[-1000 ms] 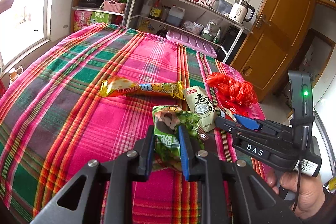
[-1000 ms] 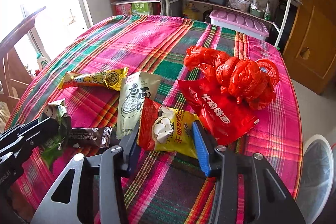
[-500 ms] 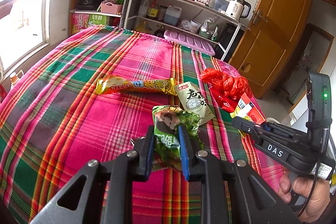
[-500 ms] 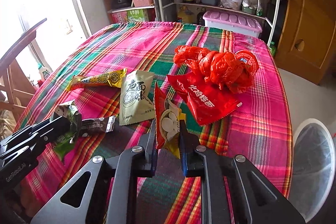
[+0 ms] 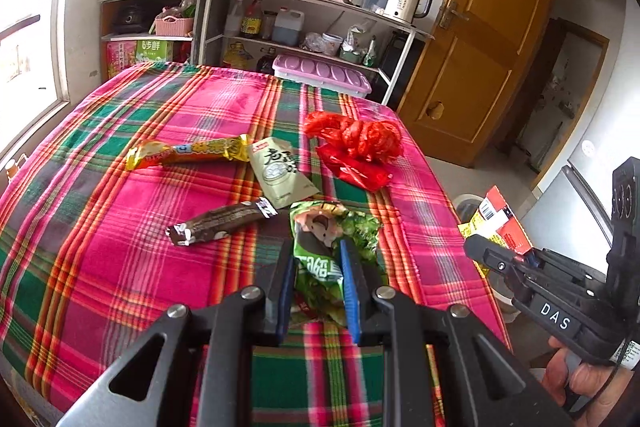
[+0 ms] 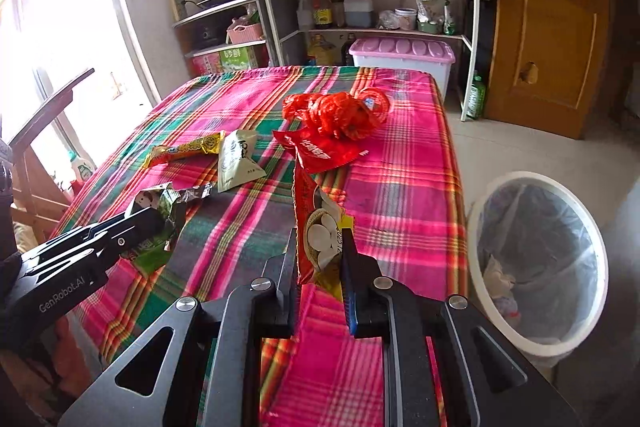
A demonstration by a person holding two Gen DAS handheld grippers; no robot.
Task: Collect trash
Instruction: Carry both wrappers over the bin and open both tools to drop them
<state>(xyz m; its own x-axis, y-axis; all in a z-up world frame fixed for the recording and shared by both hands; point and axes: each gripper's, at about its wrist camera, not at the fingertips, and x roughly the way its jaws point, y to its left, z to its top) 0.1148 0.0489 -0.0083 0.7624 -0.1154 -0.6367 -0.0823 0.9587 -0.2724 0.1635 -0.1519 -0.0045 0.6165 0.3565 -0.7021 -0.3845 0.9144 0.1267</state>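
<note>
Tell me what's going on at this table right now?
A person is clearing snack wrappers off a pink-and-green plaid tablecloth, one handheld gripper per hand. The left gripper is clamped on a crumpled green wrapper; the right gripper is clamped on a red-and-yellow snack packet. A white bin with a clear liner stands on the floor beside the table. A brown bar wrapper, a long yellow wrapper, a pale green sachet and red bags remain on the cloth.

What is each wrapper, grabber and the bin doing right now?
Left gripper: shut on the green wrapper, lifted.
Right gripper: shut on the red and yellow wrapper, lifted.
Brown wrapper: lying flat on the tablecloth.
Long yellow wrapper: lying flat.
Pale green packet: lying flat.
Red plastic bag: crumpled, atop a flat red wrapper.
Trash bin: open, lined, some trash inside.
</note>
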